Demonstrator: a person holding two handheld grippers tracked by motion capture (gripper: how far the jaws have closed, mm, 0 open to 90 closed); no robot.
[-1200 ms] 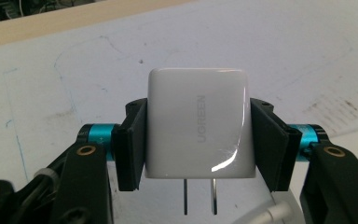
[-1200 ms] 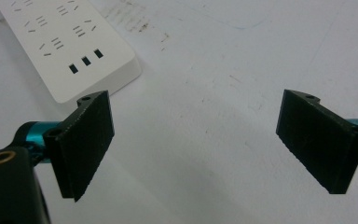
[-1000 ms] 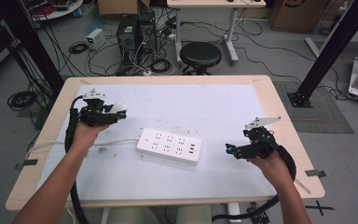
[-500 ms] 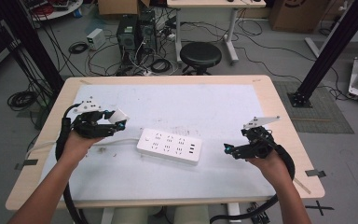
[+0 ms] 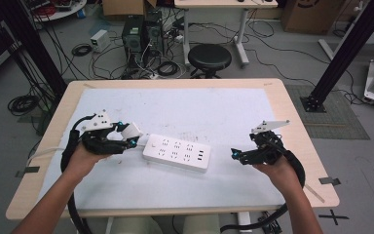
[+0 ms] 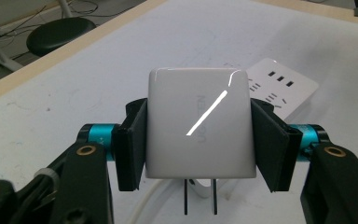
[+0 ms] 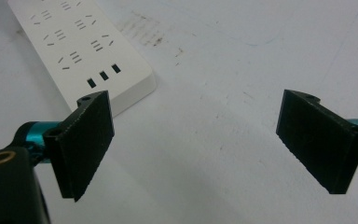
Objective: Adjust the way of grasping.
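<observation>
I am gripping the white wall charger (image 6: 199,128) between the pads of my left hand-held gripper (image 5: 129,138), its prongs showing, just beside the left end of the white power strip (image 5: 176,153) lying on the table (image 5: 292,107); my right hand-held gripper (image 7: 205,140) is hovering spread wide, holding nothing.

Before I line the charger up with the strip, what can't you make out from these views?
- Power strip, left gripper view: most sockets hidden behind the charger.
- Power strip, right gripper view: far end cut off by the frame's top edge.
- Charger's prongs, high view: too small to see.
- Charger's lettering, left gripper view: washed out by glare.
</observation>
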